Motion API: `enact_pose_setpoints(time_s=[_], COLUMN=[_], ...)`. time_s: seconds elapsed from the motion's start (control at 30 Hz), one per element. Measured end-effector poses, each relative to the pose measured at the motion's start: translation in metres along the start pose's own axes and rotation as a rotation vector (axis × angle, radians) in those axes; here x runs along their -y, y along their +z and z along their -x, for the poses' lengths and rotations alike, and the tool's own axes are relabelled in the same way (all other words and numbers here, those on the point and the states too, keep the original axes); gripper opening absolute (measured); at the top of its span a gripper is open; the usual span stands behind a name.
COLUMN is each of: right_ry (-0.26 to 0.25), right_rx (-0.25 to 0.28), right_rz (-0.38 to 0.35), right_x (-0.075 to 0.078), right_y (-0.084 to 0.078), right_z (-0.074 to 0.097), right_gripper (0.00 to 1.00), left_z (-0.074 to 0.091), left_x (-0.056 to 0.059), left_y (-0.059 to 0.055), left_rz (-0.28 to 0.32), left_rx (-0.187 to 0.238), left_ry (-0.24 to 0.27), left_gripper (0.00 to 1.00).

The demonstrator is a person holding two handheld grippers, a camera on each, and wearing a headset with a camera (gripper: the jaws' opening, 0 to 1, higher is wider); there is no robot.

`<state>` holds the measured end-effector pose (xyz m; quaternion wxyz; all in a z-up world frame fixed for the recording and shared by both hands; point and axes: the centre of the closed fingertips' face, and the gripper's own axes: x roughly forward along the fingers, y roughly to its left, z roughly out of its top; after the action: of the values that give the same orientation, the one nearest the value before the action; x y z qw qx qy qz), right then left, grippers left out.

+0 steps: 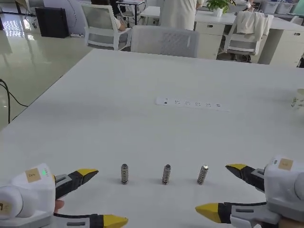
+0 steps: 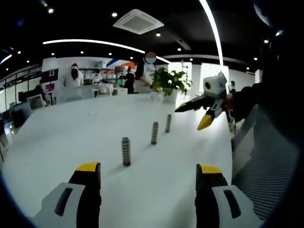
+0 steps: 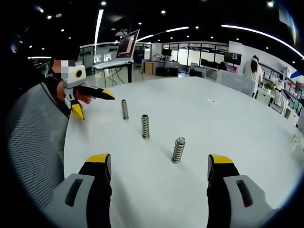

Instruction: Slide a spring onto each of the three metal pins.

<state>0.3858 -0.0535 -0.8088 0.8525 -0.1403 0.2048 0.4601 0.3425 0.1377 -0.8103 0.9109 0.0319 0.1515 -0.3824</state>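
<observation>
Tabletop [image 1: 142,80] spreads wide beyond three springs [image 1: 166,174] (left gripper [image 1: 111,195], right gripper [image 1: 211,187] agape).

I see a plain white desk [image 1: 142,137]. The springs [image 1: 166,174] are silver-grey, ringed with dark coil lines. My left tool [image 1: 109,196] at seven o'clock and right tool [image 1: 213,187] at five o'clock are white-bodied, black-jawed and yellow-tipped.

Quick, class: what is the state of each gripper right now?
Left gripper: open, holding nothing.
Right gripper: open, holding nothing.
</observation>
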Motion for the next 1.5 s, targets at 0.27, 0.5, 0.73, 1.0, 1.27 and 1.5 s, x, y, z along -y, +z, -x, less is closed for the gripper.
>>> enact_pose_setpoints(time_s=[0.27,0.5,0.73,1.0,1.27,1.5], right_ry=[-0.001,-0.001,-0.002,-0.006,-0.005,-0.003], right_rx=[-0.002,-0.006,-0.008,-0.004,-0.005,-0.003], right_rz=[0.001,0.005,0.008,0.008,0.007,0.008], right_x=[0.0002,0.0004,-0.0007,0.0002,0.0,-0.0007], right_y=[0.0003,-0.0001,0.0011,0.0023,0.0022,0.0032], right_z=[0.0001,-0.0001,-0.0003,0.0,-0.0003,-0.0007], right_gripper=[0.84,0.84,0.84,0.84,0.84,0.84], left_z=[-0.0005,-0.0006,-0.0016,-0.0014,-0.0014,-0.0009], left_x=[0.0002,0.0001,0.0013,-0.0003,0.0,-0.0004], left_y=[0.0004,-0.0007,-0.0001,0.0024,0.0017,0.0026], left_rz=[-0.002,-0.002,-0.003,-0.009,-0.01,-0.012], left_rx=[-0.001,-0.005,-0.002,0.001,0.0,0.0], left_ry=[-0.001,-0.002,-0.007,-0.006,-0.006,-0.003], left_gripper=[0.78,0.78,0.78,0.78,0.78,0.78])
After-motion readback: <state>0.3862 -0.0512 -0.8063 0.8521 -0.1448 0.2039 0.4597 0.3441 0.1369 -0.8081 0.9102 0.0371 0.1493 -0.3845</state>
